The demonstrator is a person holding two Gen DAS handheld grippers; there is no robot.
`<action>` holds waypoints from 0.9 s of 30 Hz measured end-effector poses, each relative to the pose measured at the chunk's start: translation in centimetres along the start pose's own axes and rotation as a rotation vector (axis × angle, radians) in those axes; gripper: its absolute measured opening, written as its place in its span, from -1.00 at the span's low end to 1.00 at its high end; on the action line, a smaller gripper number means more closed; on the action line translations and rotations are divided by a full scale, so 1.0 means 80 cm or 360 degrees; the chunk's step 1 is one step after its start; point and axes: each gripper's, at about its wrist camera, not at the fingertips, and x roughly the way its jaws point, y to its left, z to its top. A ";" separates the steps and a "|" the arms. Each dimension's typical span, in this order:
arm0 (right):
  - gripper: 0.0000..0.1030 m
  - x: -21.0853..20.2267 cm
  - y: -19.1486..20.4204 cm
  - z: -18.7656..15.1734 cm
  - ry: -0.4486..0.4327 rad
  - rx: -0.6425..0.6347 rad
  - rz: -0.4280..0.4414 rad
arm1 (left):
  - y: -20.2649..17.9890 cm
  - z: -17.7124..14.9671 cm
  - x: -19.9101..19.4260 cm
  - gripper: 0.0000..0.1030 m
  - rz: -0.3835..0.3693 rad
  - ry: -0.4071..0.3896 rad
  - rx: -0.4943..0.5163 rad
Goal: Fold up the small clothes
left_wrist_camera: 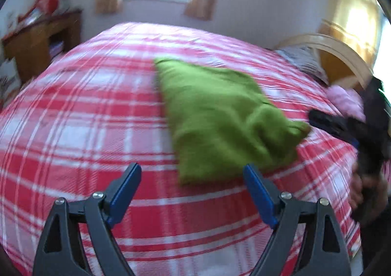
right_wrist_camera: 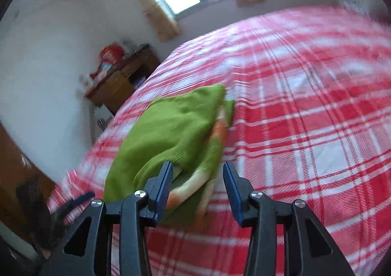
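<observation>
With both tongs, left tongs (left_wrist_camera: 192, 174) and right tongs (right_wrist_camera: 197, 173), apart and empty, check the green garment (left_wrist_camera: 220, 119) lies squarely folded on the bed (left_wrist_camera: 85, 109).

Your left gripper (left_wrist_camera: 192, 171) points downward, jaws spread wide and empty; your right gripper (right_wrist_camera: 198, 169) stands half open, gripping nothing.

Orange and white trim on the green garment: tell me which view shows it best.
The right wrist view. There the orange and white trim lies exposed along the green garment's near edge. The left wrist view shows only plain green cloth; the trim is hidden.
</observation>
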 end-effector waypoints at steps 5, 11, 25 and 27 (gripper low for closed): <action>-0.14 0.017 0.067 -0.015 0.0104 -0.0368 0.0006 | -0.002 0.000 0.009 0.70 0.0048 0.0003 -0.0003; -0.22 0.080 0.066 -0.033 0.0390 -0.0439 -0.0231 | -0.013 -0.004 0.036 0.70 0.0174 0.0043 0.0121; -0.80 0.034 -0.045 -0.064 0.0237 0.0390 0.0283 | 0.049 -0.003 0.012 0.65 0.0045 0.0093 -0.0139; -0.72 0.021 -0.038 -0.060 0.0258 0.0329 0.0233 | 0.051 0.003 0.002 0.65 0.0046 0.0045 -0.0107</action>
